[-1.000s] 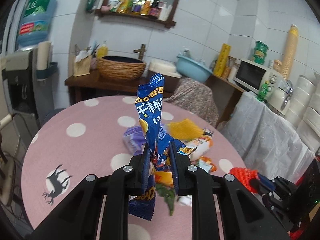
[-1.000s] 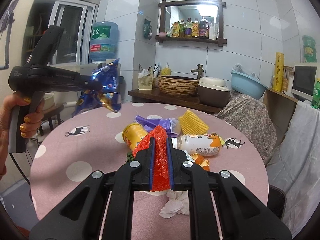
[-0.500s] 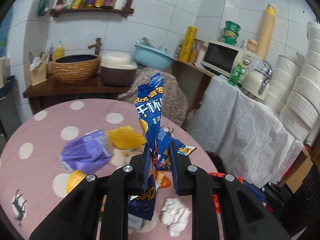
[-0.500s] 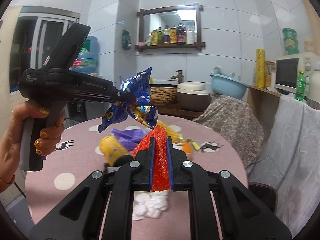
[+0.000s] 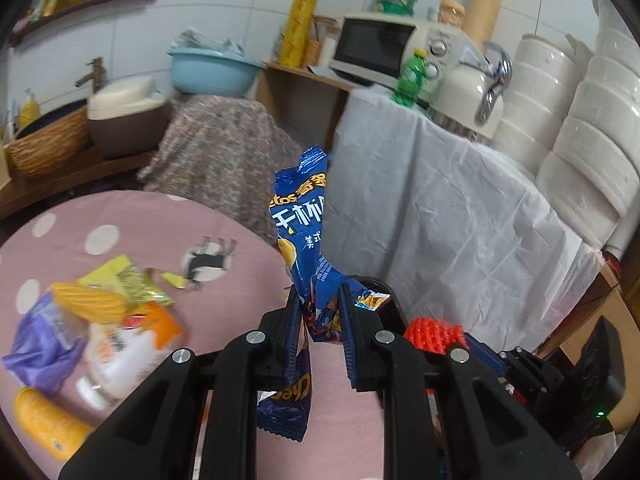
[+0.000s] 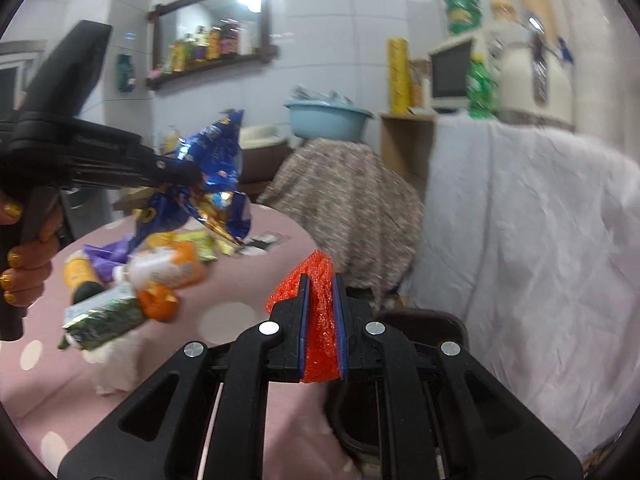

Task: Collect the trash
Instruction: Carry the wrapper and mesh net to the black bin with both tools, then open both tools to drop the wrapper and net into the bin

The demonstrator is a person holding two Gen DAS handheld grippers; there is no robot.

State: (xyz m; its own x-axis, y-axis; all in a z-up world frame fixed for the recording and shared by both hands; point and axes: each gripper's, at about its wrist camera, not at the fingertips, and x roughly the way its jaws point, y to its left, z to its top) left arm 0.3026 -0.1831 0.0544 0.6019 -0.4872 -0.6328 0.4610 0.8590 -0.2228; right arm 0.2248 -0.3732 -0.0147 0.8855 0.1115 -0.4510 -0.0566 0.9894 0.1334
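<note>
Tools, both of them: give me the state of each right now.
Left tool: closed on the blue chip bag.
Right tool: closed on the red foam net.

grippers 2 (image 5: pixel 318 320) (image 6: pixel 320 312) | blue chip bag 1 (image 5: pixel 304 232) | red foam net 1 (image 6: pixel 318 320) | yellow can 1 (image 5: pixel 44 420) | purple bag 1 (image 5: pixel 36 344) | white bottle 1 (image 5: pixel 120 356) | green bottle 1 (image 5: pixel 412 76)
</note>
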